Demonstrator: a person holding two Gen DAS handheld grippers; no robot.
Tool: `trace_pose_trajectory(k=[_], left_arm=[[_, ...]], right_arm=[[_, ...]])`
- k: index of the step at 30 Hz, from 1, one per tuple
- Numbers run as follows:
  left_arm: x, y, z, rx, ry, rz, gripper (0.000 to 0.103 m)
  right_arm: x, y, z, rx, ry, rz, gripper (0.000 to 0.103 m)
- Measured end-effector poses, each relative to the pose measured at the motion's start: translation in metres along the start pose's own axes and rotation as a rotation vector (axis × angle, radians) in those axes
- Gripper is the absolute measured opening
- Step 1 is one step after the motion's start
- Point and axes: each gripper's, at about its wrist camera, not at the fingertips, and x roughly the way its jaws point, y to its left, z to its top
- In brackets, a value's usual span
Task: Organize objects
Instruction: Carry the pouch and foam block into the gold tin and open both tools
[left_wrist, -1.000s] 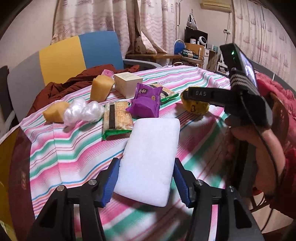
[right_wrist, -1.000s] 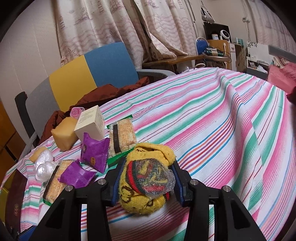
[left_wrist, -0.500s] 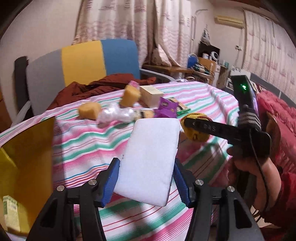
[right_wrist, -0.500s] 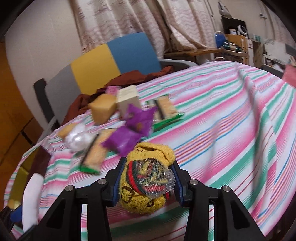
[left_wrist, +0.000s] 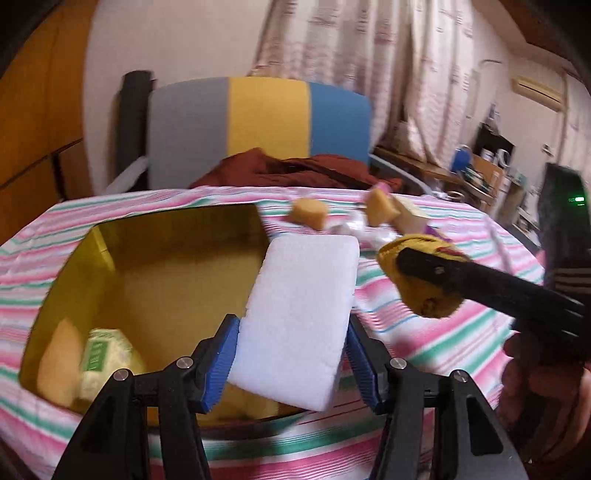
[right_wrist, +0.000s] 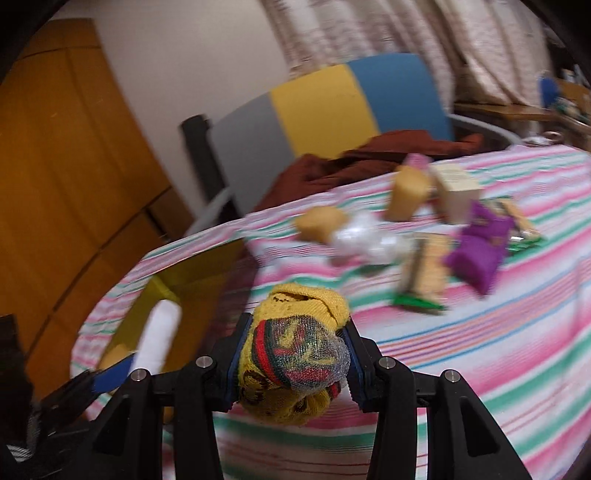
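My left gripper (left_wrist: 291, 363) is shut on a white sponge block (left_wrist: 301, 314), held above the right edge of an open yellow box (left_wrist: 110, 243) on the striped tablecloth. Inside the box lie a tan sponge (left_wrist: 59, 362) and a pale green packet (left_wrist: 107, 356). My right gripper (right_wrist: 293, 369) is shut on a yellow knitted sock ball (right_wrist: 295, 350) with red and green bands. In the left wrist view that sock ball (left_wrist: 421, 284) hangs just right of the white block. The right wrist view shows the yellow box (right_wrist: 173, 284) and the white block (right_wrist: 159, 332) at lower left.
Loose items lie on the striped cloth (right_wrist: 480, 332): tan sponges (right_wrist: 406, 192), a clear plastic bundle (right_wrist: 362, 240), a cream carton (right_wrist: 458, 192), cracker packets (right_wrist: 424, 273) and a purple pouch (right_wrist: 476, 251). A grey, yellow and blue chair (left_wrist: 258, 122) with a brown cloth (left_wrist: 295, 170) stands behind.
Both grippers swung left across the table with their loads and rose a little. The yellow box, at the edge before, now lies under the white block. The loose items shifted right.
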Motion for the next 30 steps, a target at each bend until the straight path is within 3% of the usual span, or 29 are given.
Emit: trace_pose_trajectory(k=[11, 18, 24, 30], left_arm=[[0.003, 0.059, -0.011, -0.086, 0.058, 0.135, 0.058], [0.014, 0.077, -0.013, -0.116, 0.102, 0.158, 0.062], [0.017, 0.086, -0.015, -0.164, 0.115, 0.173, 0.063], [0.018, 0.089, -0.011, -0.167, 0.106, 0.177, 0.067]], right_arm=[[0.028, 0.086, -0.009, -0.111, 0.084, 0.186, 0.046], [0.044, 0.103, -0.022, -0.149, 0.138, 0.199, 0.051], [0.047, 0.101, -0.025, -0.142, 0.137, 0.186, 0.065], [0.046, 0.092, -0.023, -0.106, 0.134, 0.180, 0.067]])
